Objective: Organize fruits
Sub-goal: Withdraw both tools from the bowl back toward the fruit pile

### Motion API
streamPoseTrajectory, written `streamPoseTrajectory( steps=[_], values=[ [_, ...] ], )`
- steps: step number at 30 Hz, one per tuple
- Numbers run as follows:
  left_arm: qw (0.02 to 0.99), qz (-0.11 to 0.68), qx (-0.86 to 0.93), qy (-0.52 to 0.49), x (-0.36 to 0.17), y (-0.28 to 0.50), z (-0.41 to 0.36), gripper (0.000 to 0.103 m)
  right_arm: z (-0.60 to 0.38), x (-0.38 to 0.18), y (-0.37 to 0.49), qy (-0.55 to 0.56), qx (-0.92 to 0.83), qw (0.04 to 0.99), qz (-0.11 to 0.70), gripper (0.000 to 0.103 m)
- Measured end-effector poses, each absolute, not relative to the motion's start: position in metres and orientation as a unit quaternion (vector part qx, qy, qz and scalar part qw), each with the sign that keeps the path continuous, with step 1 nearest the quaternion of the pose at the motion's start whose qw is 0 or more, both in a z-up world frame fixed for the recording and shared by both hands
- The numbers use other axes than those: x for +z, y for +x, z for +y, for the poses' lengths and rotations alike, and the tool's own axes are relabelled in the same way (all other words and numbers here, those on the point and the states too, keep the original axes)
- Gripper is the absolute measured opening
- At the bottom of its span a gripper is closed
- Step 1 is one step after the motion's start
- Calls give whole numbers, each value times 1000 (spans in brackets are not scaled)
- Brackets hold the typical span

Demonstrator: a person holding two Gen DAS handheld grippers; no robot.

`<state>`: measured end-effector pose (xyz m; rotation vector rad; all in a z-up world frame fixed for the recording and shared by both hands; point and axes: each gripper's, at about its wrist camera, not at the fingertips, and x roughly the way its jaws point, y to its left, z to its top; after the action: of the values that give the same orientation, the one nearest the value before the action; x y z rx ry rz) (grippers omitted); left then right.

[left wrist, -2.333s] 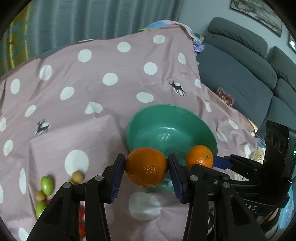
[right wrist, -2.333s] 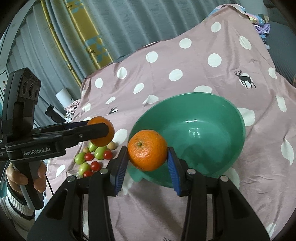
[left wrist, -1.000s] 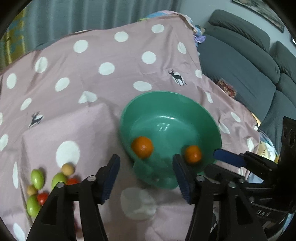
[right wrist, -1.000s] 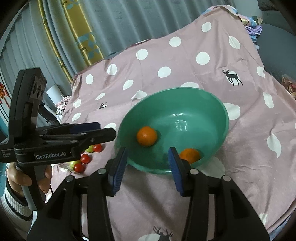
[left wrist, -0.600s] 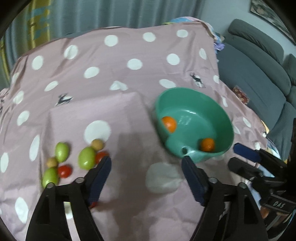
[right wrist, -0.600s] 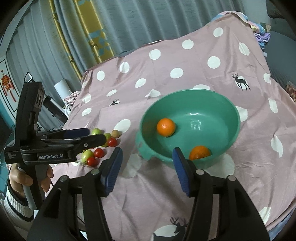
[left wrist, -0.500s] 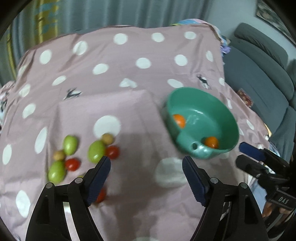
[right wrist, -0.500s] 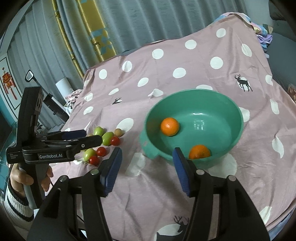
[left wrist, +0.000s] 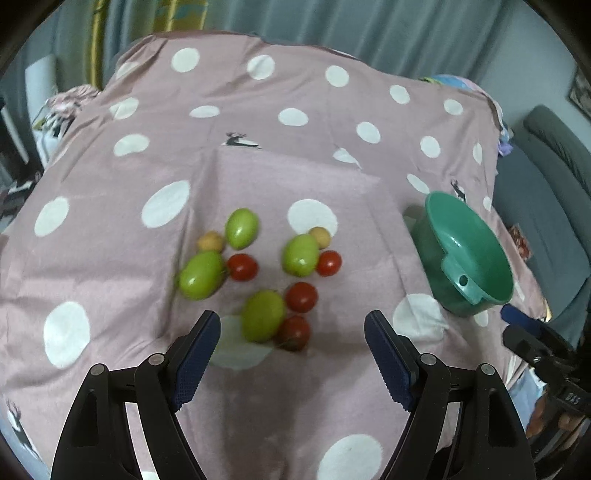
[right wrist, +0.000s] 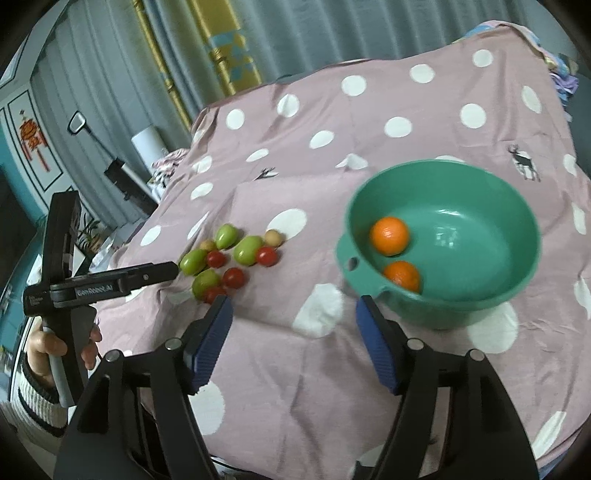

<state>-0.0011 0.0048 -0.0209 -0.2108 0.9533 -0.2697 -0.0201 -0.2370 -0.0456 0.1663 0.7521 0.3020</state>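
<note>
A green bowl (right wrist: 517, 273) on the pink dotted cloth holds two oranges (right wrist: 390, 230), one behind the other. Left of it lies a cluster of small fruit: several green ones (left wrist: 263, 315), several red tomatoes (left wrist: 301, 297) and two small tan ones (left wrist: 320, 236). My left gripper (left wrist: 291, 332) hovers just in front of the cluster, its jaws still opening and empty; the nearest green fruit and tomato lie between its fingertips in the picture. My right gripper (right wrist: 293, 317) hangs over bare cloth between cluster and bowl, jaws opening, nothing in them.
The bowl (left wrist: 480, 258) stands near the cloth's right edge, with a grey sofa (left wrist: 546, 177) beyond. Curtains (right wrist: 258, 33) hang behind the table. A hand in a striped sleeve (right wrist: 33, 384) holds the left gripper at the left of the right wrist view.
Both oranges went from the grippers into the bowl. The left gripper then swung left to the fruit cluster, widening. The right gripper backed off from the bowl, also widening.
</note>
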Motion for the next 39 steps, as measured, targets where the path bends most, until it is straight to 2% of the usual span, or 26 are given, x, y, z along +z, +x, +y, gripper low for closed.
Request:
streamPoseTrajectory(
  steps=[2, 5, 10, 17, 22, 26, 31, 33, 37, 39],
  values=[
    [877, 449, -131, -114, -20, -4, 14, 96, -230, -48, -18, 76, 153, 913, 372, 69],
    [881, 432, -139, -134, -18, -8, 26, 98, -222, -49, -16, 69, 161, 909, 377, 70],
    [871, 399, -169, -233, -8, -13, 59, 102, -212, -49, -12, 63, 168, 907, 381, 70],
    [879, 311, -190, -307, 19, -23, 90, 102, -202, -53, -8, 62, 180, 902, 387, 70],
    [901, 290, -196, -256, 36, -25, 81, 102, -200, -56, -7, 64, 184, 900, 390, 70],
    [893, 262, -251, -268, 36, -37, 74, 102, -200, -59, -6, 69, 185, 899, 391, 70],
    [907, 147, -278, -279, 45, -60, 76, 102, -202, -60, -5, 74, 183, 899, 391, 70],
    [905, 158, -294, -264, 48, -56, 71, 102, -202, -61, -5, 78, 184, 899, 391, 70],
    [904, 246, -262, -230, 38, -39, 58, 102, -200, -65, -5, 78, 186, 896, 394, 71],
    [908, 261, -248, -216, 30, -36, 54, 102, -199, -65, -6, 78, 189, 896, 395, 72]
  ],
)
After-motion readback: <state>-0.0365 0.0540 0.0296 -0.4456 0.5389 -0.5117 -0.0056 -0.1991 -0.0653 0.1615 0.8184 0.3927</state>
